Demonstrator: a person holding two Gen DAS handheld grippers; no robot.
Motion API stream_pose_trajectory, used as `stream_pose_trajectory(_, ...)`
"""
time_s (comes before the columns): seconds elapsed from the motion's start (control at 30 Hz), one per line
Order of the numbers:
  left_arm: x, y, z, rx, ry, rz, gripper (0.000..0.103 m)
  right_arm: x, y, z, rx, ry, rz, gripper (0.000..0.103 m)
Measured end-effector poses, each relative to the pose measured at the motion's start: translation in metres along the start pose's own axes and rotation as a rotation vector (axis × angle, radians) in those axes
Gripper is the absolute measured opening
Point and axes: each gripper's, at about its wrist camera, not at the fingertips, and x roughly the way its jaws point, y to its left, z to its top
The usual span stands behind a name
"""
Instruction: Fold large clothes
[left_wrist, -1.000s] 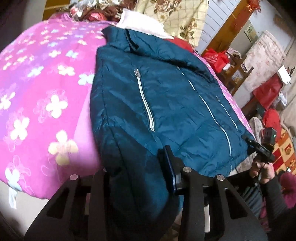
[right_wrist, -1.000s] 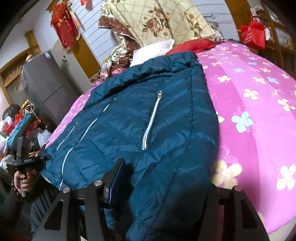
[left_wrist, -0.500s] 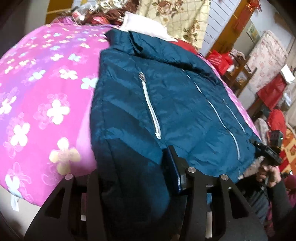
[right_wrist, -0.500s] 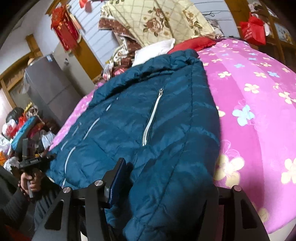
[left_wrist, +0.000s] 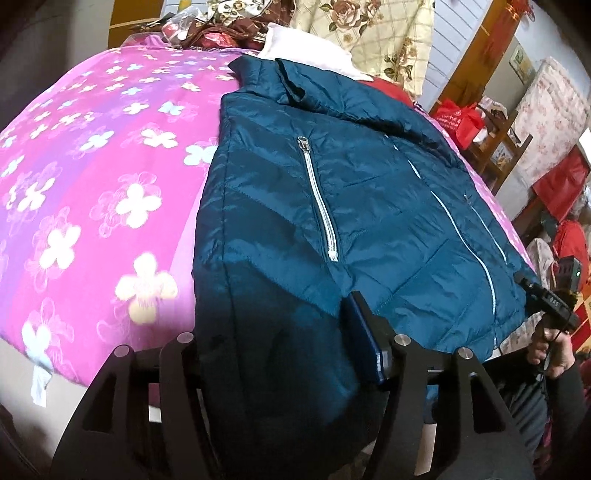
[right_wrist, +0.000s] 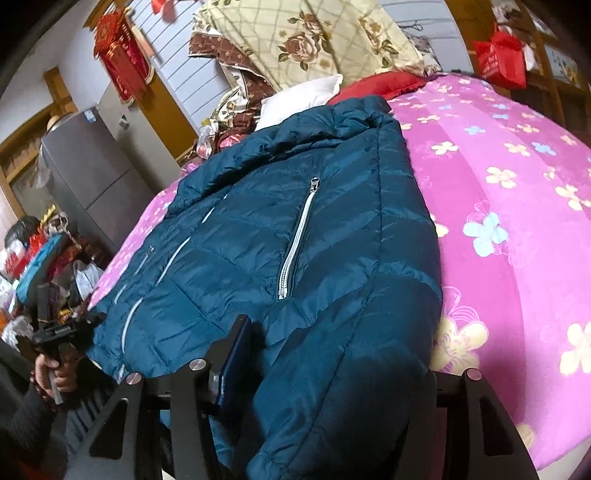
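A dark teal puffer jacket with white zippers lies front up on the pink flowered bed cover, collar at the far end. It also shows in the right wrist view. My left gripper is shut on the jacket's near hem corner, which bunches between its fingers. My right gripper is shut on the opposite hem corner, with one finger showing and the other hidden under fabric. Each gripper shows small in the other's view, held at the bed's near edge.
The pink flowered bed cover spreads wide beside the jacket. Pillows and a folded floral quilt pile at the head of the bed. A grey fridge, red bags and cluttered furniture stand around the bed.
Both grippers have lifted and pushed the jacket's hem a little toward the collar. The hem fabric bulges more between the fingers. The grips hold unchanged.
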Motion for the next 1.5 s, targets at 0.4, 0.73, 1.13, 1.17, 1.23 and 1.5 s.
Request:
stream_pose_trajectory(0.4,0.002,-0.004,-0.003,-0.03,-0.002,-0.128,0.064,0.002,0.004,-0.005,-0.025,-0.036,-0.049,0.047)
stream_pose_trajectory(0.73,0.003,0.003,0.0,-0.078,-0.003,-0.128,0.025,0.003,0.004,-0.004,-0.025,-0.035,-0.049,0.047)
stream_pose_trajectory(1.13,0.006,0.0,0.001,-0.073,-0.005,-0.103,0.021,0.008,0.01,-0.001,-0.064,-0.018,-0.079,0.026)
stream_pose_trajectory(1.17,0.004,-0.001,0.001,-0.073,-0.01,-0.103,0.014,0.005,0.011,0.0,-0.066,-0.025,-0.079,0.022)
stream_pose_trajectory(1.23,-0.008,-0.006,0.001,-0.047,-0.05,-0.085,0.009,-0.006,0.015,0.001,-0.063,-0.066,-0.063,0.016)
stream_pose_trajectory(1.5,-0.053,-0.025,-0.002,-0.011,-0.153,0.075,0.008,-0.042,0.037,-0.006,-0.075,-0.137,-0.067,0.01)
